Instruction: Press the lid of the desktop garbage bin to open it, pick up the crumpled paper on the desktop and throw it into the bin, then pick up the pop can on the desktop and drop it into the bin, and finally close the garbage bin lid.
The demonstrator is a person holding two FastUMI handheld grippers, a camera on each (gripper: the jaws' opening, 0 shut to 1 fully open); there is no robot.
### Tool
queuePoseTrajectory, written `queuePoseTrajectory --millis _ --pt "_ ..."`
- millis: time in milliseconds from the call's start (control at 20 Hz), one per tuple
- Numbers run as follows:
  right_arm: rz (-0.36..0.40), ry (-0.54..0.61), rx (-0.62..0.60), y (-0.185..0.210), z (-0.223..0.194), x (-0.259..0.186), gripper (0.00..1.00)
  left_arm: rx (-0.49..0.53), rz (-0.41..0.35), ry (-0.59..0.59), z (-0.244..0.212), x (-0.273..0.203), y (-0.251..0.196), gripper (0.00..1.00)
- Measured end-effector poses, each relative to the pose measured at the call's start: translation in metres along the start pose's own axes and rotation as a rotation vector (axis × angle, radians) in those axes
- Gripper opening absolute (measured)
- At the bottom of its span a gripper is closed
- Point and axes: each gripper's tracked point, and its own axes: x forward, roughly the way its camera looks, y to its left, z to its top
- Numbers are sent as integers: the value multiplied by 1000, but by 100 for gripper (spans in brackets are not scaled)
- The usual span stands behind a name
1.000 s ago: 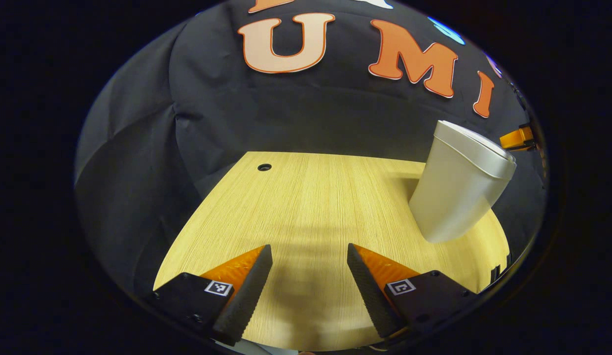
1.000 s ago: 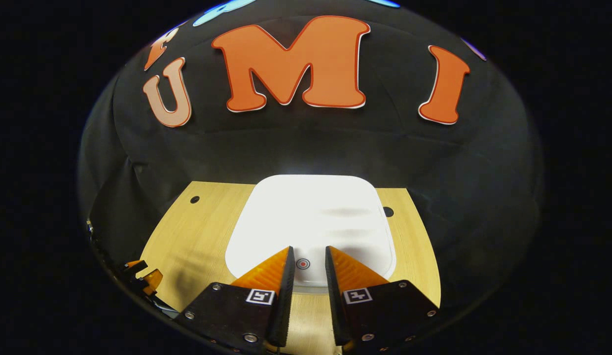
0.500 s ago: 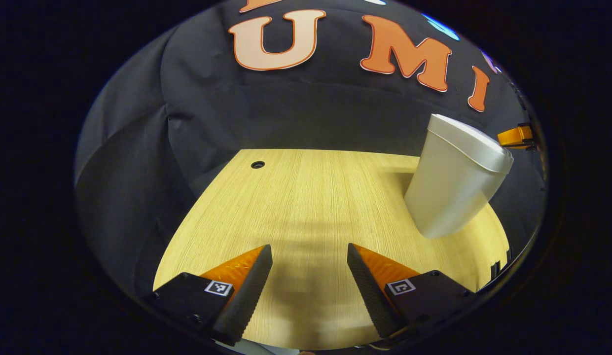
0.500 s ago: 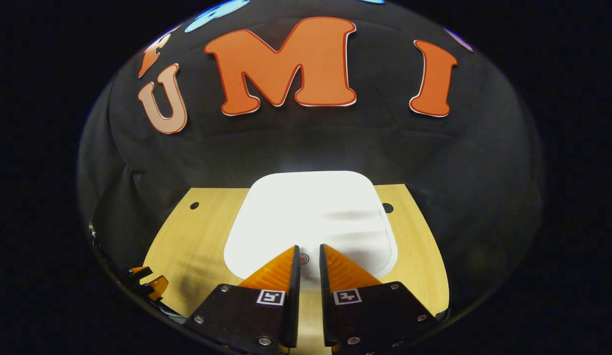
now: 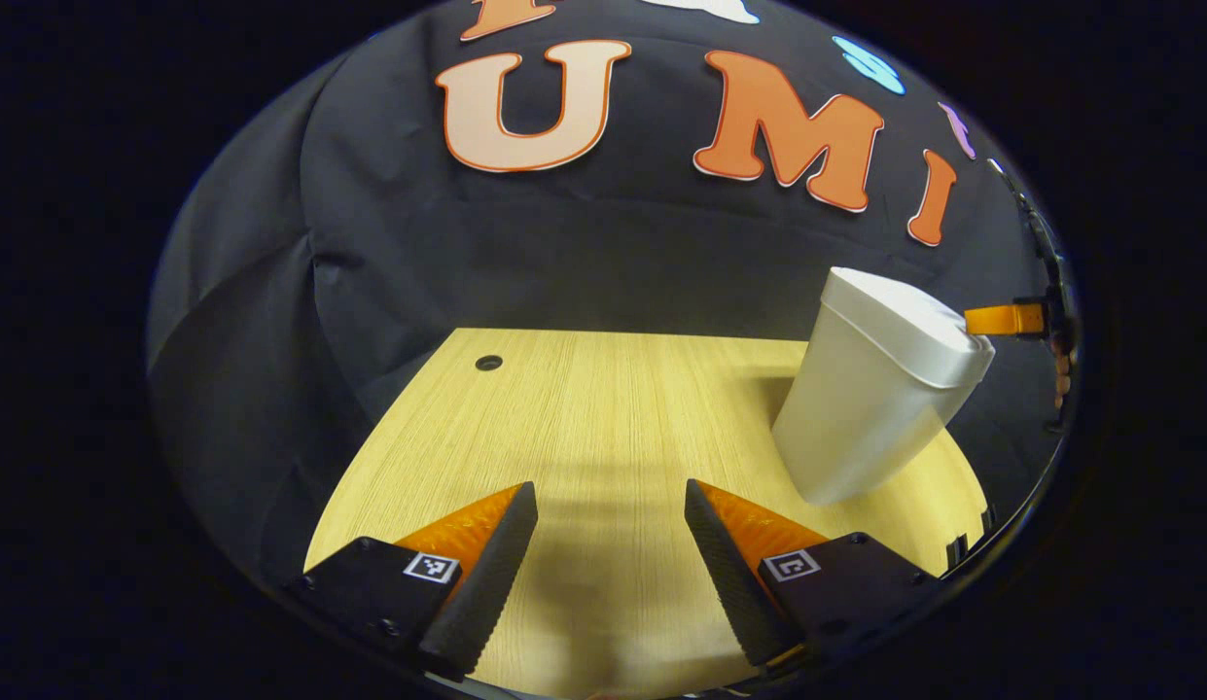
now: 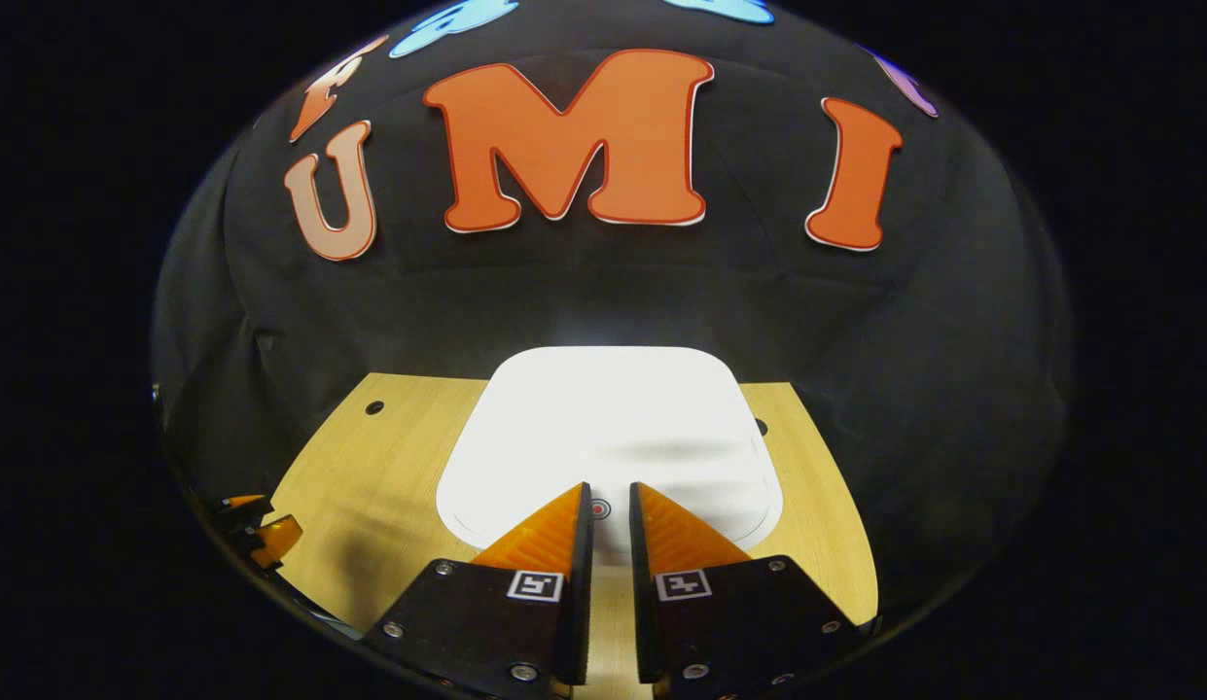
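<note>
i see the wooden surface [image 5: 603, 408] with the white bin [image 5: 870, 399] at 3 o'clock in my left gripper view, lid [image 6: 608, 428] down. my left tongs [image 5: 611, 506] are wide, holding nothing; my right tongs [image 6: 611, 501] are narrowed over the lid's front edge by the button [image 6: 599, 507].

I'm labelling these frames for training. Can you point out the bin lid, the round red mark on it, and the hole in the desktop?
bin lid [image 6: 613, 408], right gripper view, middle of its flat top.
round red mark [image 6: 600, 507], right gripper view, its centre.
hole in the desktop [image 5: 488, 363], left gripper view, its dark opening.
</note>
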Motion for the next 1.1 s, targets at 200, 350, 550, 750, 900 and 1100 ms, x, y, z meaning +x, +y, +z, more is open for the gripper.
queuePoseTrajectory --millis 200,350,550,750,900,1100 --pt "-14 -24 -9 0 1 -2 20 21 -22 -54 29 -1 -4 98" --pt "-8 -29 28 1 2 -2 20 29 -32 -105 52 -5 -6 92" --pt "18 -80 58 15 5 -8 23 15 -40 -155 75 -9 -6 98" --pt "20 -192 27 28 23 -19 29 13 -38 -197 92 -12 -3 98" --pt "34 -268 3 41 33 -27 41 32 -32 -240 103 -15 -2 98" --pt "79 -293 -8 63 31 -31 50 37 -21 -268 108 -20 0 97"
